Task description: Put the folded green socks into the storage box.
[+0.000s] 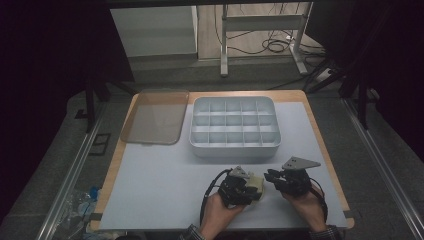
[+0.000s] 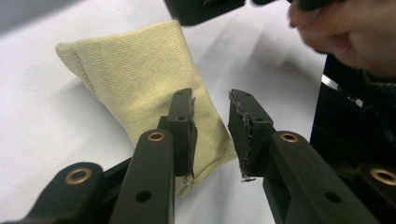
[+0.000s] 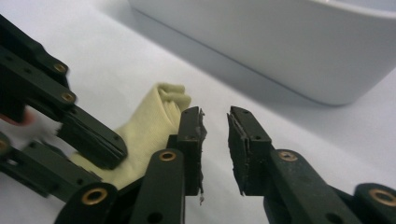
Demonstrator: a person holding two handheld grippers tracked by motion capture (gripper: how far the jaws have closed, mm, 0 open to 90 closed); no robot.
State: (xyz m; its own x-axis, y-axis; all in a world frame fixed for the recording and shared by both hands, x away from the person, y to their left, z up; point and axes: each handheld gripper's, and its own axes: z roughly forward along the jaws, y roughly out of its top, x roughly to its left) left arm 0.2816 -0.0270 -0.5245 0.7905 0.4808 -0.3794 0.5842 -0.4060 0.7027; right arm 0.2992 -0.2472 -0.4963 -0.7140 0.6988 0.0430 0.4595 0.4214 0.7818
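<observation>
A pale yellow folded sock [image 1: 257, 183] lies on the white mat near the front edge, between my two grippers. In the left gripper view the sock [image 2: 135, 70] stretches away under and beyond the left jaw. My left gripper [image 2: 211, 100] is open, with bare mat in the gap between its pads. My right gripper [image 3: 215, 116] is open too, its jaws just right of the sock [image 3: 149, 126] and nothing between them. From above, the left gripper [image 1: 251, 188] sits over the sock's near end and the right gripper [image 1: 268, 176] points at it from the right.
A white organizer box [image 1: 233, 149] with several compartments stands behind the grippers, its wall [image 3: 280, 42] close to the right one. A translucent lid [image 1: 155, 116] lies at the back left. The mat [image 1: 160, 180] has open space to the left.
</observation>
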